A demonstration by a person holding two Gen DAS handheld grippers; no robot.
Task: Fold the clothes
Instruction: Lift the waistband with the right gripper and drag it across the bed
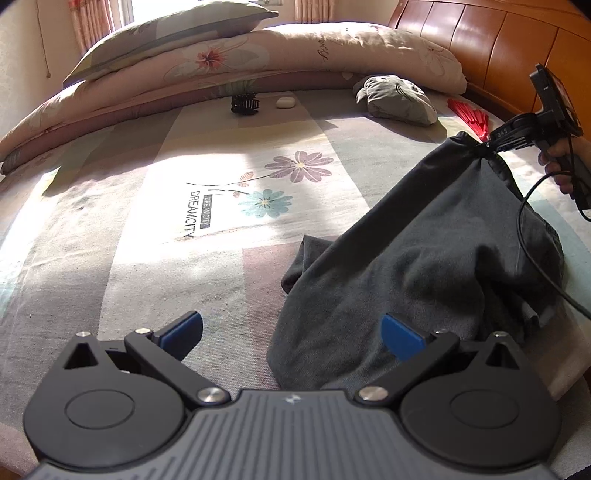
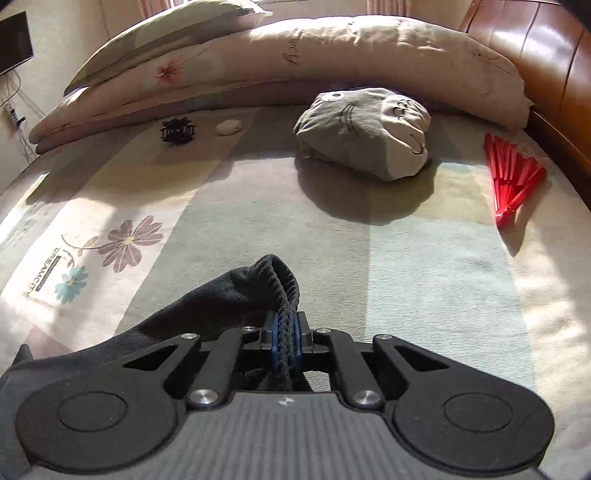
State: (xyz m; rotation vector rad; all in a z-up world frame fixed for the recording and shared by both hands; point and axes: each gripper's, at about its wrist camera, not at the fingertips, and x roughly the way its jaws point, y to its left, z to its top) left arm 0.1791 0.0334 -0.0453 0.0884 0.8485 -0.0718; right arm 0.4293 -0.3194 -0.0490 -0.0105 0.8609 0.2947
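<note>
A dark grey garment (image 1: 424, 266) lies on the bed at the right, its far end lifted. My right gripper (image 2: 286, 332) is shut on the garment's elastic waistband (image 2: 284, 284) and holds it above the sheet; it also shows in the left wrist view (image 1: 487, 146), pinching the raised corner. My left gripper (image 1: 291, 332) is open and empty, low over the near end of the garment, with its right blue pad (image 1: 400, 336) above the cloth and its left pad over bare sheet.
The bed has a floral sheet (image 1: 221, 206) printed "DREAMCITY". At the back lie a folded quilt (image 1: 258, 55) with a pillow, a grey cat-face cushion (image 2: 365, 129), a red folding fan (image 2: 513, 177), a black hair claw (image 2: 177, 130) and a small white case (image 2: 228, 127). A wooden headboard (image 1: 480, 33) stands at right.
</note>
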